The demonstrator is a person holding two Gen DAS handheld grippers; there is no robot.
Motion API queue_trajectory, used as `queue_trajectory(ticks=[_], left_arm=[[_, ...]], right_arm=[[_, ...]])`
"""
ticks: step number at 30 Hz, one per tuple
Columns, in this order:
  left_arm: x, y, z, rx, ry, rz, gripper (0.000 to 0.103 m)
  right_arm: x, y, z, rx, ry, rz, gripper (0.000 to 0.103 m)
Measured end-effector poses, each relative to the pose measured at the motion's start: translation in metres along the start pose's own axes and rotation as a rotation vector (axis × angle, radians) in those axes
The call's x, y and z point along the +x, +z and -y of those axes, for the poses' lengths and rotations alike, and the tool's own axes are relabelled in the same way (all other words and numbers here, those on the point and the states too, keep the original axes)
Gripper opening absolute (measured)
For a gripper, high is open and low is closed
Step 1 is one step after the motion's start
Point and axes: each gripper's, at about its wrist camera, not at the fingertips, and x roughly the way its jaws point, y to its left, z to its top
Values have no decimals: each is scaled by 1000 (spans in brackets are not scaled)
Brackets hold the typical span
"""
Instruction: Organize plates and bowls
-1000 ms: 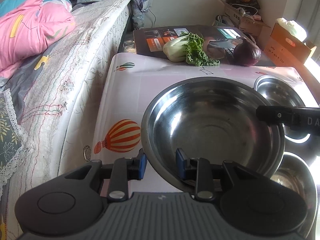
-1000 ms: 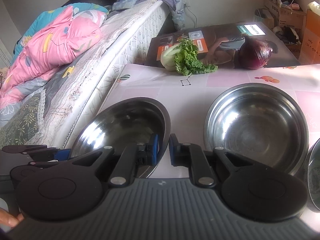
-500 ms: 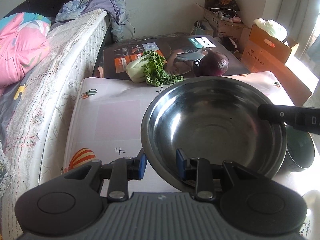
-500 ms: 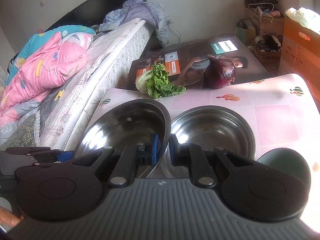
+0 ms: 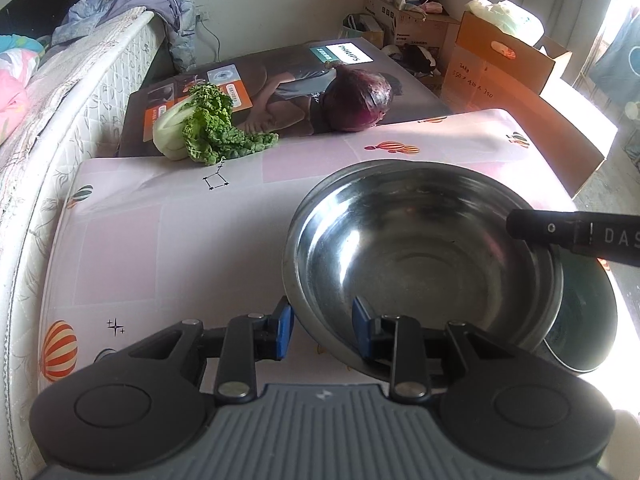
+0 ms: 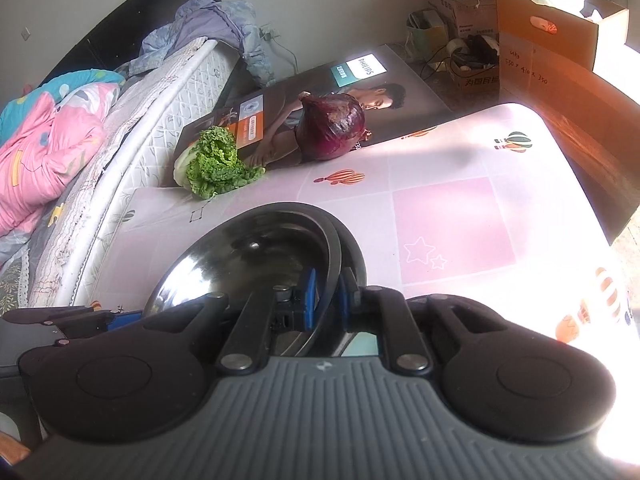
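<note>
Left wrist view. Left hand-held gripper (image 5: 322, 320): blue pads clamped on the near rim of the steel bowl (image 5: 424, 256), one pad outside the wall, one inside. Steel bowl: large, shiny, empty, near right over the table (image 5: 168, 240); whether resting or lifted, cannot tell. Second bowl (image 5: 584, 316): darker, showing from under the steel bowl's right edge. Right hand-held gripper, black finger (image 5: 572, 234): reaching in from the right across the steel bowl's right rim. Table: pink cloth with balloon prints. Green cabbage (image 5: 204, 128): far left edge of the table. Red onion (image 5: 358, 100): far edge, right of the cabbage. Printed flat box (image 5: 280, 80): behind both vegetables. Bed (image 5: 60, 92): along the left. Cardboard boxes (image 5: 504, 64): far right.

Right wrist view. Right hand-held gripper (image 6: 326, 300): jaws nearly together, clamped on the steel bowl's rim (image 6: 256, 264), which runs edge-on between the blue pads. Dark rim of the second bowl (image 6: 356, 256): just right of it. Left hand-held gripper (image 6: 100, 316): at the bowl's left side. Cabbage (image 6: 214, 160) and onion (image 6: 330, 126): far edge of the table (image 6: 452, 216). Pink quilt (image 6: 44, 148): on the bed, left.
</note>
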Motion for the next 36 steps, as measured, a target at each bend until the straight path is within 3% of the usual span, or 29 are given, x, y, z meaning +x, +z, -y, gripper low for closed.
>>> queue_trajectory(ticks=[8, 15, 25, 30, 36], left_arm=[[0, 2, 1, -1, 14, 24, 38], [-12, -3, 1, -5, 15, 49, 52], [-45, -14, 14, 37, -6, 83, 66], [-63, -26, 29, 58, -53, 81, 68], [-68, -39, 52, 57, -171, 61, 68]], right_arm=[[13, 4, 6, 12, -3, 13, 15], [9, 3, -1, -14, -11, 43, 30], [-44, -8, 5, -23, 9, 86, 32], [-76, -23, 22, 1, 4, 77, 32], [-96, -43, 52, 70, -19, 35, 33]])
